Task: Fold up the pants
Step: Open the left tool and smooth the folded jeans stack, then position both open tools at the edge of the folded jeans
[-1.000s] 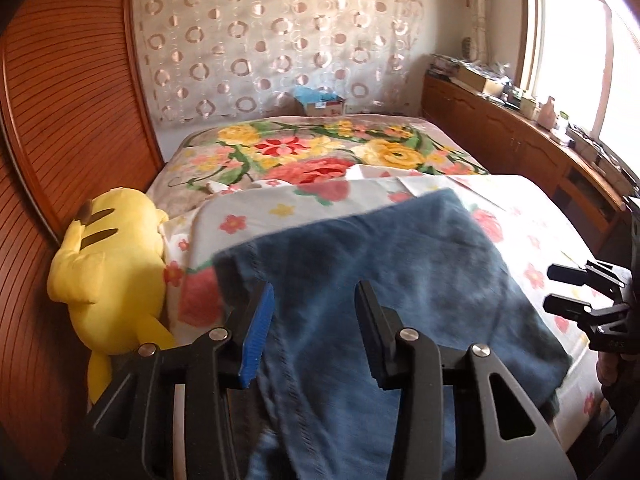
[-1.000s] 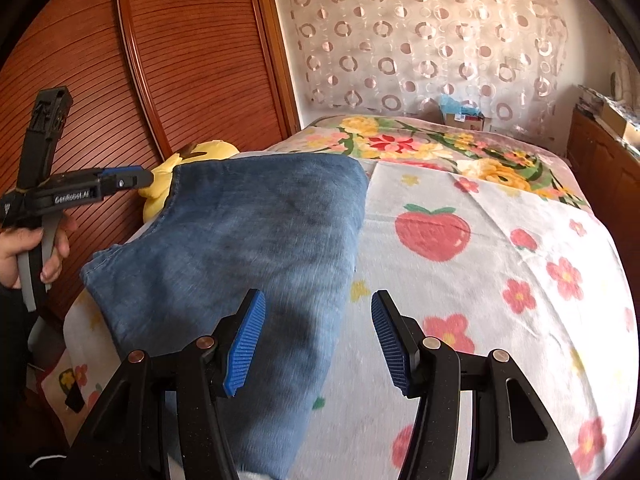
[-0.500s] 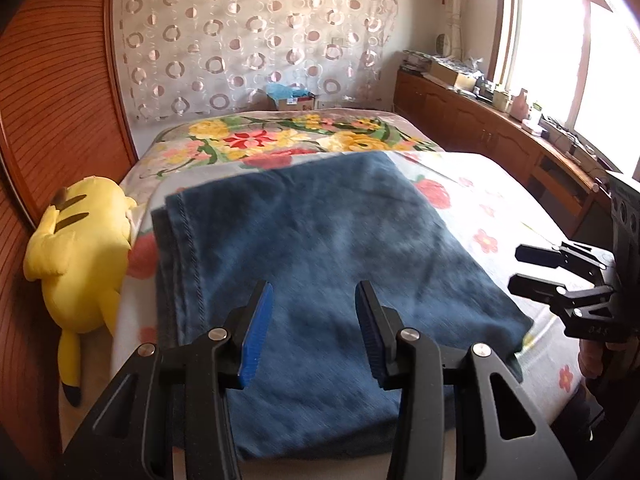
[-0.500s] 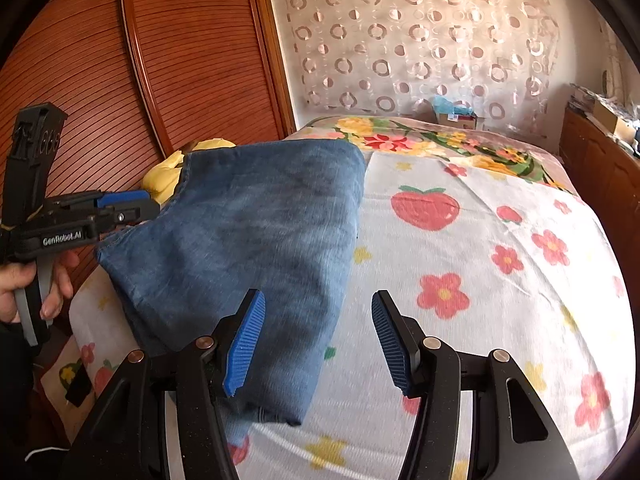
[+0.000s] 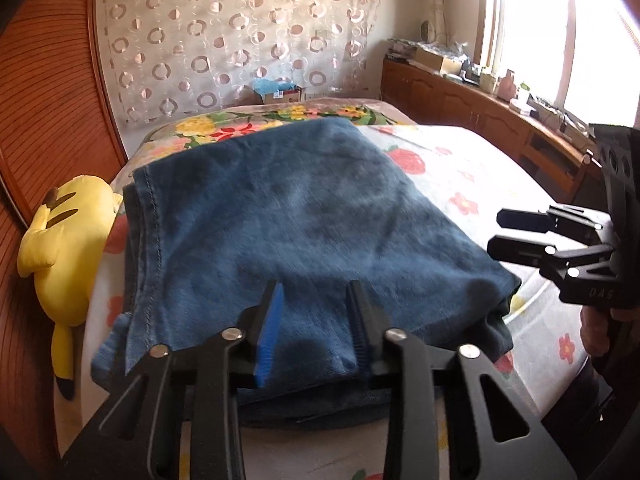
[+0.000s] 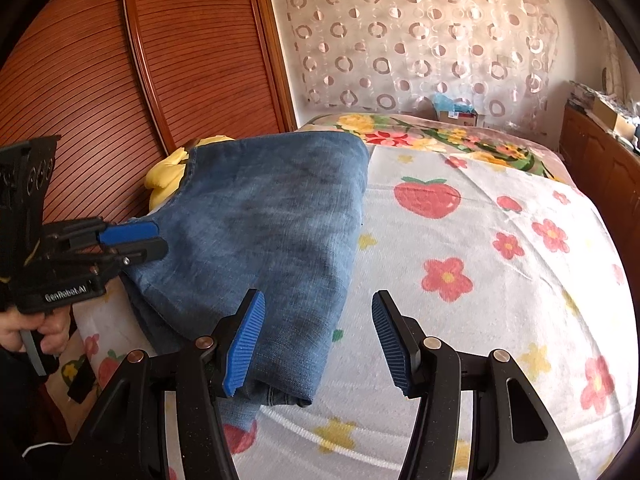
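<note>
Blue jeans (image 5: pixel 304 216), folded into a thick rectangle, lie on the left half of the floral bed sheet (image 6: pixel 480 260). My left gripper (image 5: pixel 316 320) hovers at their near edge. Its jaws are closing, denim lies between the fingers, and the pads do not visibly press it. In the right wrist view the left gripper (image 6: pixel 148 242) sits at the jeans' (image 6: pixel 280 232) left edge. My right gripper (image 6: pixel 318 332) stands open over the near right corner, its left finger above the denim and nothing gripped. The left wrist view has the right gripper (image 5: pixel 504 232) just off the jeans' right edge.
A yellow plush toy (image 5: pixel 64 240) lies between the bed and the slatted wooden wardrobe (image 6: pixel 120 80). Wooden cabinets (image 5: pixel 500 128) with clutter run under the window on the right. A small box (image 5: pixel 280 94) sits past the bed's far end, before the curtain.
The left gripper drew back and down to the jeans' near edge, and its jaws narrowed. The right gripper shifted slightly earlier and now holds still, open as before.
</note>
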Demonstrator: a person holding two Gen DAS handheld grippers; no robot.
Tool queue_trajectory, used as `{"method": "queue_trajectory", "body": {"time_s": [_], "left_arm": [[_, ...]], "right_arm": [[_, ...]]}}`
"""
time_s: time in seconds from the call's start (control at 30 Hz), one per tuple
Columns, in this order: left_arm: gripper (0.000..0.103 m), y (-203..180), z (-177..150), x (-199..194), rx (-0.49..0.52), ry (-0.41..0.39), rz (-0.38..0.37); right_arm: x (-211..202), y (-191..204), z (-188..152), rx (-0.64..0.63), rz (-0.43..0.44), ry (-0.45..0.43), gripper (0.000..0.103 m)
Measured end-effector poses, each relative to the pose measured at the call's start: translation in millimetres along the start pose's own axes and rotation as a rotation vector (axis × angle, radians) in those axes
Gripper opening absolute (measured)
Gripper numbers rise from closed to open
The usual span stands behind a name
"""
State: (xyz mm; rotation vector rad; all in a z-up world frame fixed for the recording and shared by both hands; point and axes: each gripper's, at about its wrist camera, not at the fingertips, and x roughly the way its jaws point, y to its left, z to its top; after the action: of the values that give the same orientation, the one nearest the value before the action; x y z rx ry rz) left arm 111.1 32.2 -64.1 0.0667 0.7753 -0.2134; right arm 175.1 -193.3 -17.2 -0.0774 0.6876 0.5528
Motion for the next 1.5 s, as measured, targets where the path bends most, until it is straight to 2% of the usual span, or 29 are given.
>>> {"method": "queue_trajectory", "body": {"time_s": [0.1, 0.17, 0.67, 0.7, 0.8, 0.83, 0.9, 0.93, 0.97, 1.13, 1.5], "left_arm": [[0.015, -5, -3, 3, 0.006, 0.005, -0.018], [0.013, -7, -4, 3, 0.006, 0.002, -0.023], [0.012, -14, -5, -4, -0.002, -0.007, -0.047], [0.014, -14, -6, -5, 0.000, -0.003, -0.039], [0.034, -14, -6, -6, 0.002, -0.010, -0.034], [0.045, -13, -7, -8, -0.002, -0.017, -0.041], [0.051, -9, -7, -11, -0.018, -0.027, -0.032], [0.069, -7, -8, -13, -0.020, -0.031, -0.019], [0.081, -6, -9, -16, -0.026, -0.047, -0.006], [0.081, 4, -9, -17, -0.050, -0.051, -0.007], [0.081, 23, -23, -1, -0.083, 0.010, 0.011]], "right_arm": [[3, 0, 0, 0.002, 0.000, 0.005, 0.058], [4, 0, -1, 0.002, 0.000, 0.008, 0.058], [6, 4, -3, -0.001, 0.004, 0.014, 0.058], [6, 4, -3, 0.000, 0.004, 0.015, 0.058], [7, 5, -2, -0.003, 0.004, 0.016, 0.058], [7, 6, -2, -0.003, 0.004, 0.016, 0.058], [8, 7, -2, -0.002, 0.006, 0.016, 0.058], [9, 7, -2, -0.004, 0.006, 0.017, 0.058], [9, 8, -2, -0.006, 0.007, 0.019, 0.058], [14, 10, -2, -0.010, 0.008, 0.027, 0.058], [31, 7, 6, 0.001, -0.020, 0.053, 0.058]]}}
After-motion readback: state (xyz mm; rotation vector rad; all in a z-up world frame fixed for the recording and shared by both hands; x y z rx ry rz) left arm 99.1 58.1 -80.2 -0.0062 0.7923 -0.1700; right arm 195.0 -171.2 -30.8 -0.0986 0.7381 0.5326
